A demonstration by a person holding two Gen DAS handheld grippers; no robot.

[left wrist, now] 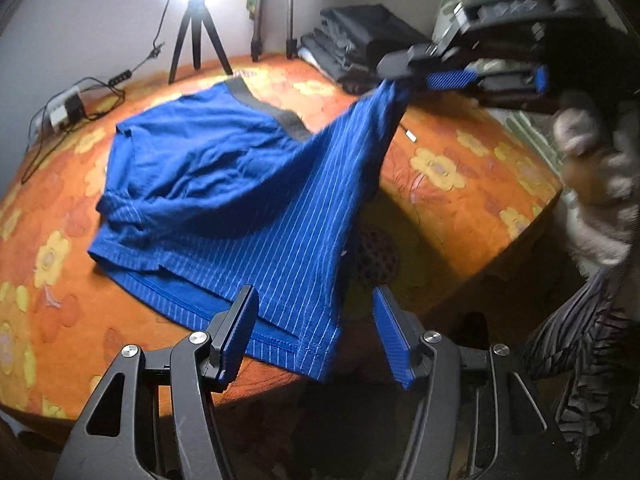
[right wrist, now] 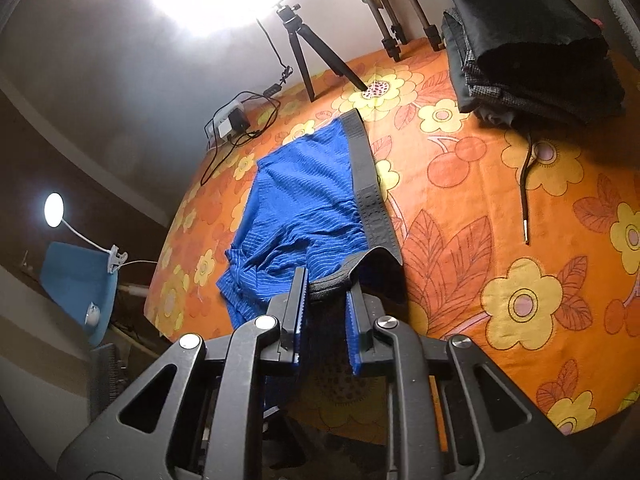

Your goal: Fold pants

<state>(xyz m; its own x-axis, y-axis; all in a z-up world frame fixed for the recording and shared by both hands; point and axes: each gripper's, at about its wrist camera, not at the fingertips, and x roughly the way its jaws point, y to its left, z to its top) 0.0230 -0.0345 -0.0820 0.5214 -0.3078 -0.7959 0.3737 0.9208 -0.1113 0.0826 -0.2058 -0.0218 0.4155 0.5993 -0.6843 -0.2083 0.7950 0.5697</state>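
Observation:
Blue pinstriped shorts (left wrist: 224,184) with a grey waistband (left wrist: 260,104) lie on the orange flowered tablecloth (left wrist: 460,168). My right gripper (left wrist: 400,76) is shut on a waistband corner and lifts it, so the cloth hangs taut down to the hem. In the right wrist view the grey waistband (right wrist: 370,196) runs into my right gripper (right wrist: 326,288), pinched between its blue pads. My left gripper (left wrist: 316,300) is open at the near table edge, its fingers either side of the shorts' hem (left wrist: 288,344), not gripping it.
A stack of dark folded clothes (right wrist: 528,44) sits at the far right with a drawstring (right wrist: 524,196) trailing from it. A lamp tripod (right wrist: 308,56), a power strip with cables (right wrist: 232,120) and further tripod legs (right wrist: 400,20) stand at the back. A blue chair (right wrist: 80,280) is left of the table.

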